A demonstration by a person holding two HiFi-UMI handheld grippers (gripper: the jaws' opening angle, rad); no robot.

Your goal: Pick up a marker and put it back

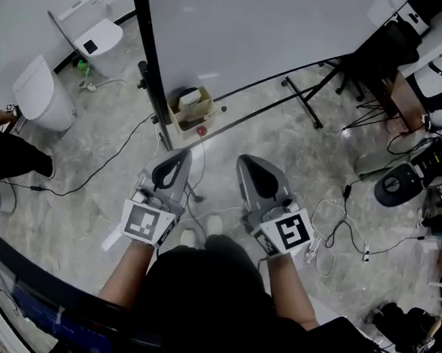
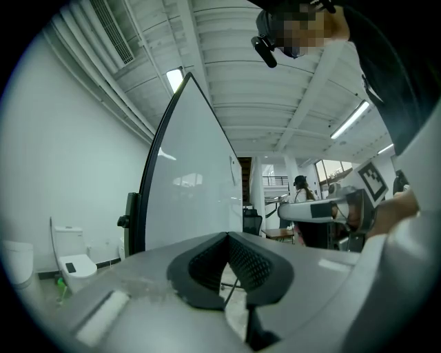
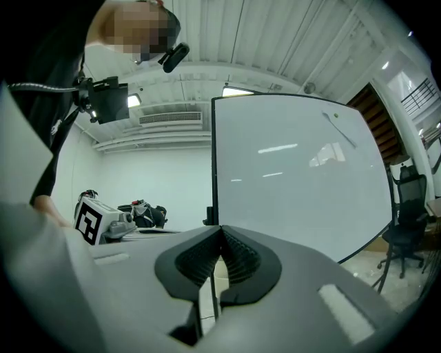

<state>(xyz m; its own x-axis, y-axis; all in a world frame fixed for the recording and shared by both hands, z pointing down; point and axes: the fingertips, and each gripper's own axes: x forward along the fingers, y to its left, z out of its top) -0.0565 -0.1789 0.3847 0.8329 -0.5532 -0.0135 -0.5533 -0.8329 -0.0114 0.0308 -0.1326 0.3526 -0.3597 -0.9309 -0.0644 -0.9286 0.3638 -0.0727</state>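
Note:
My left gripper [image 1: 179, 155] and right gripper [image 1: 248, 161] are held side by side over the floor, both pointing at the whiteboard [image 1: 271, 25]. Each is shut with nothing between its jaws. In the left gripper view the left gripper [image 2: 227, 236] has its dark pads together, the whiteboard [image 2: 186, 186] upright behind. In the right gripper view the right gripper [image 3: 220, 228] is shut too, facing the whiteboard [image 3: 296, 179]. A thin marker-like stick [image 3: 341, 129] clings near the board's top right. A small box [image 1: 190, 108] with an eraser-like block hangs at the board's lower left.
Two white toilets [image 1: 44, 95] [image 1: 96, 36] stand at the left. A person [image 1: 4, 153] is at the left edge. Cables [image 1: 92, 173] trail across the marble floor. The board's stand legs [image 1: 303, 102], a tripod and black equipment [image 1: 399, 186] crowd the right side.

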